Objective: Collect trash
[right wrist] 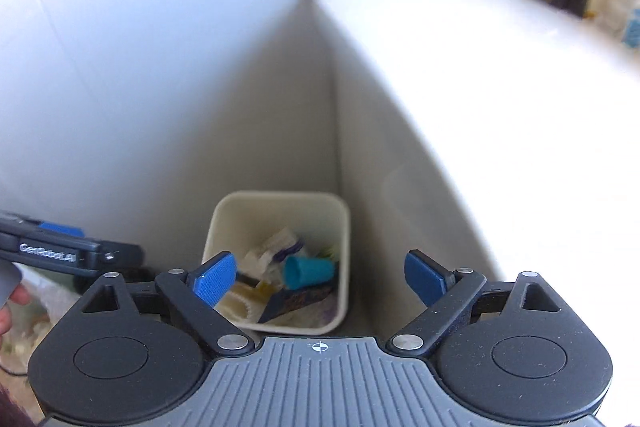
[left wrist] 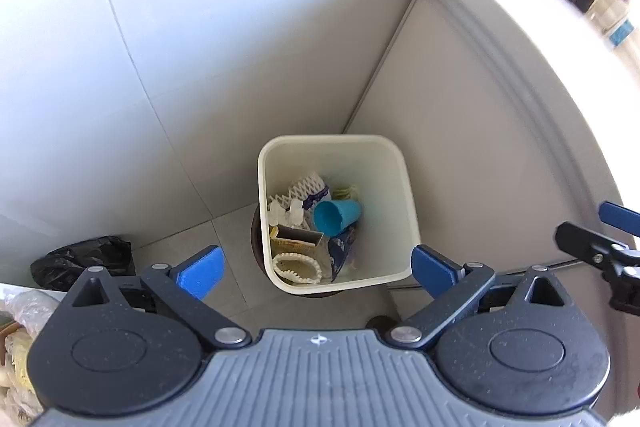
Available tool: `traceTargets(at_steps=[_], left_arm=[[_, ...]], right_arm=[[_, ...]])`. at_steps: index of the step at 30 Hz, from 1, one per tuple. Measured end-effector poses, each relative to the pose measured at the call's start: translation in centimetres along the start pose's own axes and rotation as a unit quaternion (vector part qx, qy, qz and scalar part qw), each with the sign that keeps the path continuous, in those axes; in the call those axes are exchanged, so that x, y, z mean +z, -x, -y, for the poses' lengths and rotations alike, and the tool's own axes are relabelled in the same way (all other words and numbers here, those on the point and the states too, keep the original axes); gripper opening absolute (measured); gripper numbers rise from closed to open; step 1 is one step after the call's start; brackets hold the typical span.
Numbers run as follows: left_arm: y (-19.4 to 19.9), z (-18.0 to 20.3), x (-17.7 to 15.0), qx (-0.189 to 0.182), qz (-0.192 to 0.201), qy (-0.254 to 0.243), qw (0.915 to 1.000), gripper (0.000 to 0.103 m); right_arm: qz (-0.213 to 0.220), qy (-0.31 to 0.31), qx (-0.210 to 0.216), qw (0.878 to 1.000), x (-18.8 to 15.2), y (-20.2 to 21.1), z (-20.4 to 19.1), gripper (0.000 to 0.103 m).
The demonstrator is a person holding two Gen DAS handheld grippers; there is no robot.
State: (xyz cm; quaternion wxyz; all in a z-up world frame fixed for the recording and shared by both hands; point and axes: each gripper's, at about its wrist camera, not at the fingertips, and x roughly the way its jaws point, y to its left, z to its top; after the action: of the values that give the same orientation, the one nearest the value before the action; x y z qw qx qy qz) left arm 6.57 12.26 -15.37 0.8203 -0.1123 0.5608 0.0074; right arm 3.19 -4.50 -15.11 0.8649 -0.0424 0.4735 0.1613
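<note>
A: Trash sits in the cream bin (left wrist: 394, 183), which is tucked into the corner between wall and cabinet, out of the walkway. The blue cup (left wrist: 335, 214) lies on its side on top of wrappers and a foam net.

B: And the grippers?

A: The left gripper (left wrist: 316, 269) hangs above the bin, jaws spread wide, nothing between them. The right gripper (right wrist: 320, 277) is likewise wide and empty. Both look done dropping.

B: The black bag (left wrist: 82, 259) on the floor beside the bin may be next.
</note>
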Motion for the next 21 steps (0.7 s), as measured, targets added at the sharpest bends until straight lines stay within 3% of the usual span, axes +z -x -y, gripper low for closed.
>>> traceTargets(at_steps=[7,21], left_arm=[[3.7,1.7,-0.3,-0.008,0.023,0.007,0.9997,0.102],[9.2,6.6,-0.3,-0.009,0.038,-0.02,0.9991,0.102]], right_arm=[[0.036,-0.023,-0.037,0.998,0.9,5.8,1.2,0.094],[0.071,-0.048,-0.087,0.993,2.5,12.2,2.4,0.097]])
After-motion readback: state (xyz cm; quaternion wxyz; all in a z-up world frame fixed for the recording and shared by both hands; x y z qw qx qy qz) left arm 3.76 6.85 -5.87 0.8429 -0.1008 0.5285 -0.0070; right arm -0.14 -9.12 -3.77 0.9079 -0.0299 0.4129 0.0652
